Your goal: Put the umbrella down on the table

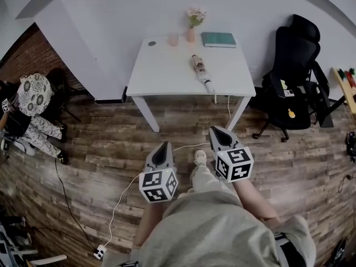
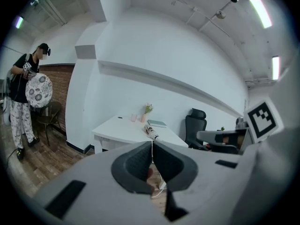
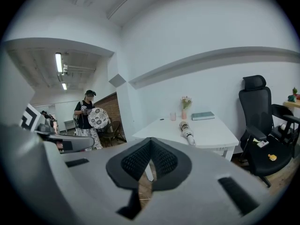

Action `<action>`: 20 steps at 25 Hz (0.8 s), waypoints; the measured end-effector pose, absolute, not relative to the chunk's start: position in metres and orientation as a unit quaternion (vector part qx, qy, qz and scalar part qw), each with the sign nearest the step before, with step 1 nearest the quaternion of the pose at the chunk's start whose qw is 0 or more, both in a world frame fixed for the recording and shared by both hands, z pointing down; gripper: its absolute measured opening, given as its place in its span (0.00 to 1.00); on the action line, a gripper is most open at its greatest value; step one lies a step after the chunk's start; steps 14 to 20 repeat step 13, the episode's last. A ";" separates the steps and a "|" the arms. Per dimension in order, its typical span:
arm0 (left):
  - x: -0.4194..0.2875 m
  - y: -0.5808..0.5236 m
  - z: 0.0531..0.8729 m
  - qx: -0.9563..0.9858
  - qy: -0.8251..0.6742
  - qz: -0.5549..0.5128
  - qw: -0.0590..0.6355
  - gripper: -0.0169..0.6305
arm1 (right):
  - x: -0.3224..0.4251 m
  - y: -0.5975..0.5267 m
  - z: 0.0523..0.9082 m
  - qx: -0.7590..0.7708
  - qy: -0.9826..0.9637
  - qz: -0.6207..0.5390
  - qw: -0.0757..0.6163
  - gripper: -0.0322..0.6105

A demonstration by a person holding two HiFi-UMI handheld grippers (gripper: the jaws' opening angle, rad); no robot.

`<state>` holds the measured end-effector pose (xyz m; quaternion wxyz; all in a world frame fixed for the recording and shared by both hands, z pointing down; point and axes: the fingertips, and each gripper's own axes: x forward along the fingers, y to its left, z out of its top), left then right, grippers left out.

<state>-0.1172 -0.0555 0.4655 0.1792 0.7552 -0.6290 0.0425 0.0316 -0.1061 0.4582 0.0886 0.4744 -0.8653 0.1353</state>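
Touching tip to tip, empty: left gripper [image 2: 152, 142], right gripper [image 3: 151, 138].

A black chair [image 1: 295, 77] is standing at right, a book [image 1: 218, 39] and flowers [image 1: 194, 17] are sitting at upper centre, and a person [image 1: 19, 121] is standing at far left.
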 end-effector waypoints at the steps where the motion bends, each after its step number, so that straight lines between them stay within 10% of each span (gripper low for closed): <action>1: -0.117 -0.056 0.465 0.755 -0.629 0.042 0.179 0.04 | 0.032 -0.106 0.458 0.474 -0.866 0.135 0.089 0.05; 20: -0.110 -0.059 0.468 0.754 -0.630 0.045 0.180 0.04 | 0.040 -0.111 0.461 0.474 -0.866 0.136 0.084 0.05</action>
